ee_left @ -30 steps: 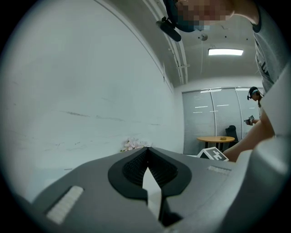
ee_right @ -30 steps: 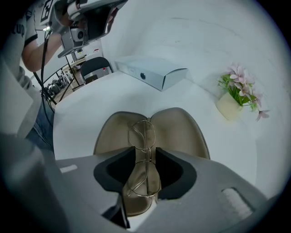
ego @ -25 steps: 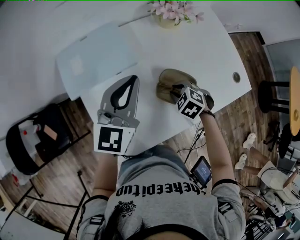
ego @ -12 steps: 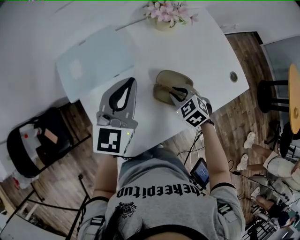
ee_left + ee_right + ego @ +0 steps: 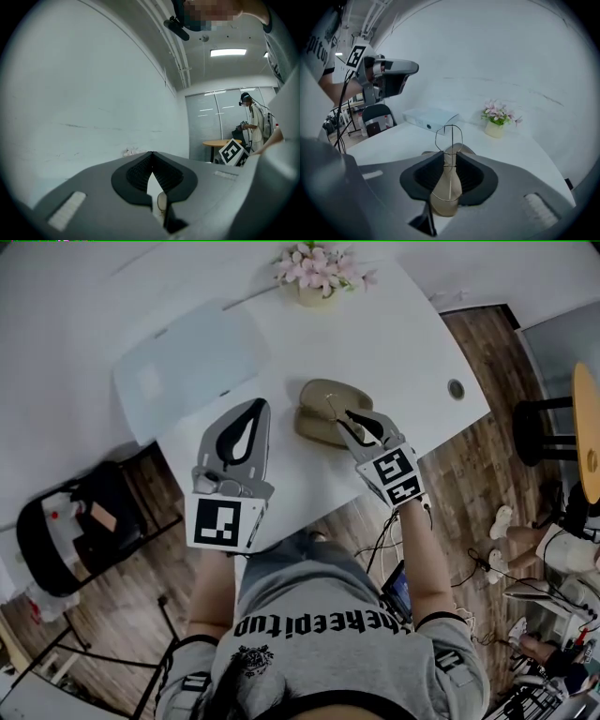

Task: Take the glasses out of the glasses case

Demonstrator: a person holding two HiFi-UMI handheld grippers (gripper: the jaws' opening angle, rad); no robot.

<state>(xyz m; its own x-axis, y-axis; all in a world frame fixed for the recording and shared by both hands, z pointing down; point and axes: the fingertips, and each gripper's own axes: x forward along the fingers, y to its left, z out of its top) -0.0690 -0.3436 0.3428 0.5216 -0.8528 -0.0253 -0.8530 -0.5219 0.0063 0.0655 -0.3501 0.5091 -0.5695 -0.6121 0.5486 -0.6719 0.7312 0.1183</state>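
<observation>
A pair of thin wire-rimmed glasses [image 5: 449, 136] stands upright between the jaws of my right gripper [image 5: 450, 158], which is shut on it near the bridge. Below it the tan glasses case [image 5: 319, 407] lies open on the white table [image 5: 403, 334]. In the head view the right gripper [image 5: 352, 418] is tilted down over the case's right side. My left gripper [image 5: 262, 403] hovers to the left of the case, pointing level; its tips [image 5: 152, 153] meet with nothing between them.
A flat white box [image 5: 192, 362] lies at the table's back left. A pot of pink flowers [image 5: 314, 273] stands at the back edge. A cable hole [image 5: 456, 389] sits near the right corner. A black chair [image 5: 75, 531] stands left of the table.
My right gripper has risen and tilted up from the case, bringing the glasses with it. The left gripper has drifted slightly.
</observation>
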